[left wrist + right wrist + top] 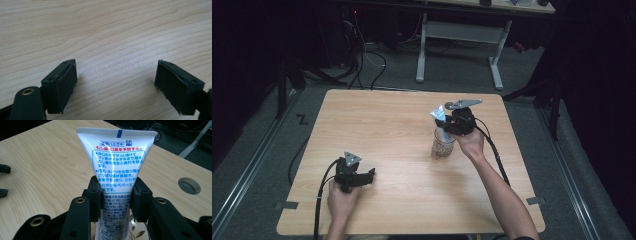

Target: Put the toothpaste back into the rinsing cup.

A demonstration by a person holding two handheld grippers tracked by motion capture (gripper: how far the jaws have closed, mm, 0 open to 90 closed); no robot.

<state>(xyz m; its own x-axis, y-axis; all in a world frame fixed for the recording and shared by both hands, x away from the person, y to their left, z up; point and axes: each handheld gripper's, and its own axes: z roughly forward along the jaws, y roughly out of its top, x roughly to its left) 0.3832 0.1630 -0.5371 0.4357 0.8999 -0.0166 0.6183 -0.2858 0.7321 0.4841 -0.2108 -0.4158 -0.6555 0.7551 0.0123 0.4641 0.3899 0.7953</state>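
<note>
Black jaws of the right gripper [116, 202] clamped the toothpaste tube [115, 165] at mid-body, its long axis upright (crimped end up) and its lower end inside the glass cup [443, 145] right of frame centre; the left gripper [117, 82] stood open, well apart at lower left.

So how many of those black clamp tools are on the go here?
2: the left gripper rests open near the table's front-left; the right gripper clamps a toothpaste tube over a glass.
</note>
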